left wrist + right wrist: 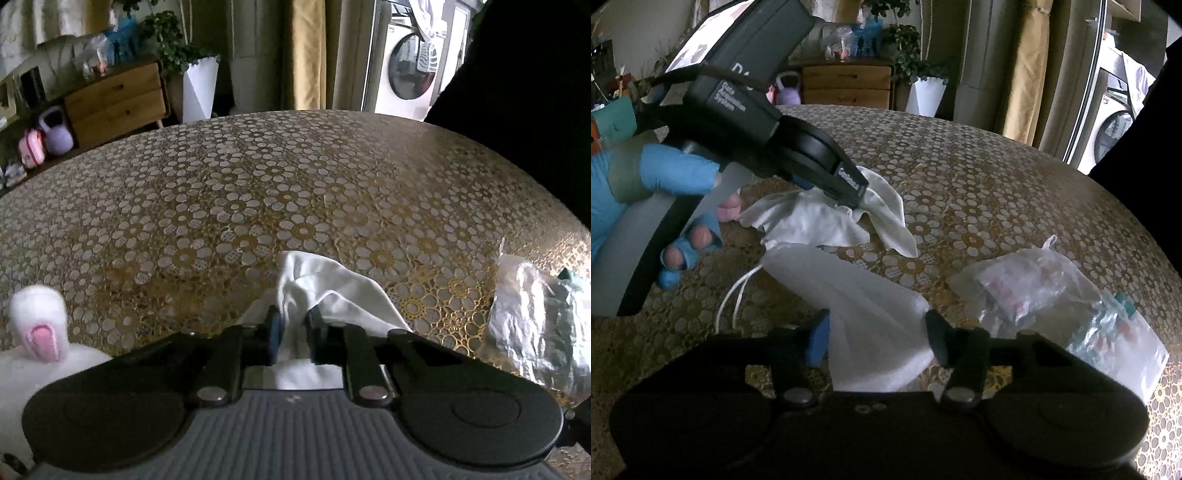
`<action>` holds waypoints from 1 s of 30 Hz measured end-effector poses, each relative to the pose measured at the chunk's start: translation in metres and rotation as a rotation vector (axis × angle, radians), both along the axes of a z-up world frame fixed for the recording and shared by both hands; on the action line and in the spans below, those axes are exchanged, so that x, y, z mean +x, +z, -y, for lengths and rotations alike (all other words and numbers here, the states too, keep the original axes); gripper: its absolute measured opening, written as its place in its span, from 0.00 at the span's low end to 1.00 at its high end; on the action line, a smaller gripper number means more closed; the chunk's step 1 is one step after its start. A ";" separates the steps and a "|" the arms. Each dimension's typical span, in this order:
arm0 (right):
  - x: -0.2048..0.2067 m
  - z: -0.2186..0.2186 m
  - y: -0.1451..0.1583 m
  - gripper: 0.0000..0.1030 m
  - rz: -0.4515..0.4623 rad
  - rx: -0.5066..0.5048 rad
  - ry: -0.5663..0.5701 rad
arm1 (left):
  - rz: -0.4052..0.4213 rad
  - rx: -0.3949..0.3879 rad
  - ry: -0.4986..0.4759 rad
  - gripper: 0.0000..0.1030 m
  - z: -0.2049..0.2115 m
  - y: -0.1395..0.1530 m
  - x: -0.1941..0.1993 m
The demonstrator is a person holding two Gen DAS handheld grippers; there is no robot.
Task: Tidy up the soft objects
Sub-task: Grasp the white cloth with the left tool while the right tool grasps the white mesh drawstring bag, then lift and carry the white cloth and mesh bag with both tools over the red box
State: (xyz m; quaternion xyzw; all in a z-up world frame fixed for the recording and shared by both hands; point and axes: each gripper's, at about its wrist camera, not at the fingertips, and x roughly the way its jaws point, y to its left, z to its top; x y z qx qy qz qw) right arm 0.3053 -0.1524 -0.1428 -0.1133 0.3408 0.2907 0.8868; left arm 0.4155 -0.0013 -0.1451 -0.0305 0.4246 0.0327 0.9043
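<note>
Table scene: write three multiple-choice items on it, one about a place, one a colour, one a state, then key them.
1. Where does the clear plastic bag lie relative to the white cloth, in the right wrist view?
A. right B. left C. underneath
2. What colour is the glove on the hand?
A. red B. blue C. black
3. The left gripper is:
A. wide open B. out of view C. shut on the cloth

A: bag lies right of the cloth. B: glove is blue. C: pads pinch the fabric.

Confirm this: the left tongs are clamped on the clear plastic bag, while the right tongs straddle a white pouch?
Not quite. The left tongs are clamped on the white cloth, as the left wrist view shows; the clear plastic bag lies untouched. The rest holds.
</note>
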 end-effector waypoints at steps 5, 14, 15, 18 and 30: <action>-0.005 0.010 0.005 0.25 -0.010 0.032 -0.030 | 0.003 -0.018 -0.001 0.12 -0.002 0.006 -0.008; -0.023 0.042 0.023 0.13 -0.022 0.101 -0.088 | 0.033 -0.043 -0.038 0.11 0.006 0.028 -0.038; -0.026 0.046 0.027 0.13 -0.021 0.108 -0.093 | 0.039 -0.044 -0.044 0.11 0.008 0.032 -0.043; -0.035 0.054 0.038 0.12 -0.014 0.125 -0.105 | 0.053 -0.051 -0.059 0.11 0.012 0.045 -0.056; -0.082 0.075 0.085 0.12 -0.008 0.192 -0.104 | 0.102 -0.098 -0.093 0.11 -0.002 0.096 -0.119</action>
